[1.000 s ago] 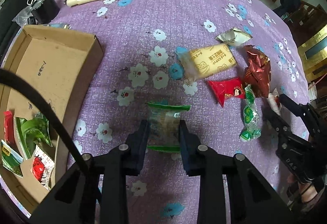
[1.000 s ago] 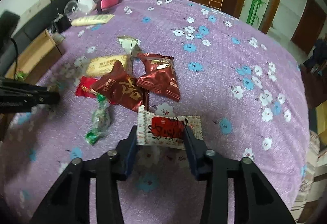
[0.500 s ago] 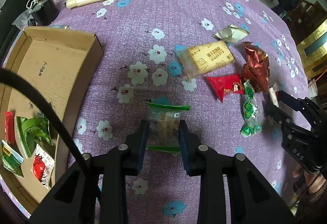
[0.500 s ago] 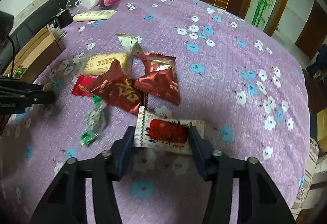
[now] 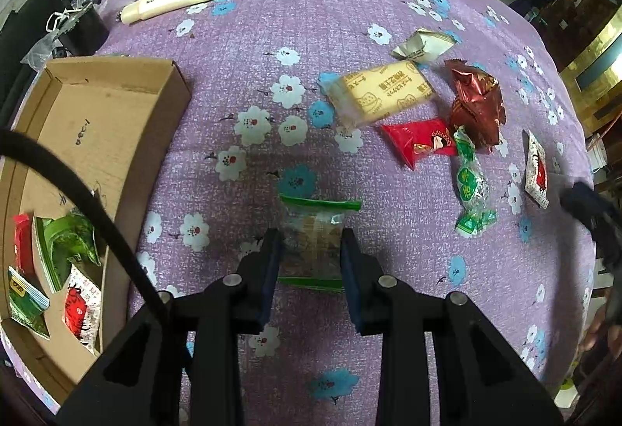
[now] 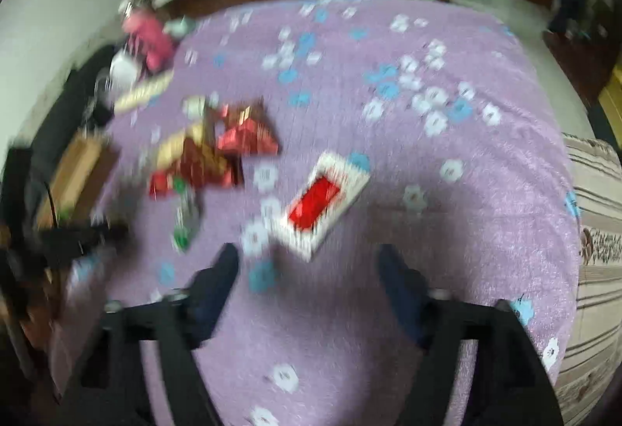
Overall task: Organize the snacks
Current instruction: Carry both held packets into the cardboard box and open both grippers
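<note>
Left wrist view: left claw (image 5: 311, 255) pinches a clear green-edged snack packet (image 5: 313, 239) flat on the purple-clothed bench (image 5: 311, 17), beside the cardboard box (image 5: 116, 95) at the left edge. Right wrist view, blurred: right claw (image 6: 309, 266), jaws just opened wide, empty; white-and-red packet (image 6: 322, 202) lies free just ahead.

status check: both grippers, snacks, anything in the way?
Left gripper shut on green-edged clear snack packet. Right gripper jaws just opened, empty; white-and-red packet lies loose on the cloth ahead. Cardboard box has room; path unobstructed.
</note>
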Available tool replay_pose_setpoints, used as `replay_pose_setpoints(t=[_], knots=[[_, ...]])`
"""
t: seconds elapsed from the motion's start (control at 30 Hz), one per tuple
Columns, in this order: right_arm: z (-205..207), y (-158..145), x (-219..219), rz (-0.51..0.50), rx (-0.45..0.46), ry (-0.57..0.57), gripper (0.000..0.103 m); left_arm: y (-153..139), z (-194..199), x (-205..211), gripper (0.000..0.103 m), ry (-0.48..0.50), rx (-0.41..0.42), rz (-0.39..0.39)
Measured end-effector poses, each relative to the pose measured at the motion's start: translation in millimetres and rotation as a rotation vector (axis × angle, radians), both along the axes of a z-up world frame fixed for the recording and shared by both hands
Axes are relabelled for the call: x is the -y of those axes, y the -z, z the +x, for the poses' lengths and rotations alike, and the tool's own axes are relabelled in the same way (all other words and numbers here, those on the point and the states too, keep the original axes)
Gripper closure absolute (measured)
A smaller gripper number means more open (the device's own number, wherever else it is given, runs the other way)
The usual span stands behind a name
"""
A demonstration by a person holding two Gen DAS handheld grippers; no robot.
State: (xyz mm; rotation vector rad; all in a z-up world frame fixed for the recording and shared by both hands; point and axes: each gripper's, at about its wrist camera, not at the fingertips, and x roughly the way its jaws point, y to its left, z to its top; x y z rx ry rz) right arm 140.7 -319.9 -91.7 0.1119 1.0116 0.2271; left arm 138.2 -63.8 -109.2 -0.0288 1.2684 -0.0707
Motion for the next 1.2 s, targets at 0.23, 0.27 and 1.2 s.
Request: replay_pose_setpoints(t=[0.23, 0.27, 1.2], knots=[[35, 20, -34, -0.161, -0.059, 0.082, 0.05, 0, 2, -1, 0.069, 0.006, -0.011, -0.015], [37, 25, -36, -0.16, -0.077, 0.077, 0.057, 0, 2, -2, 0.069, 0.008, -0.012, -0.019], [-70, -1, -60, 0.018, -0.017, 0.002, 0.073, -20, -72, -20, 0.07, 0.075, 0.124, -0.029]])
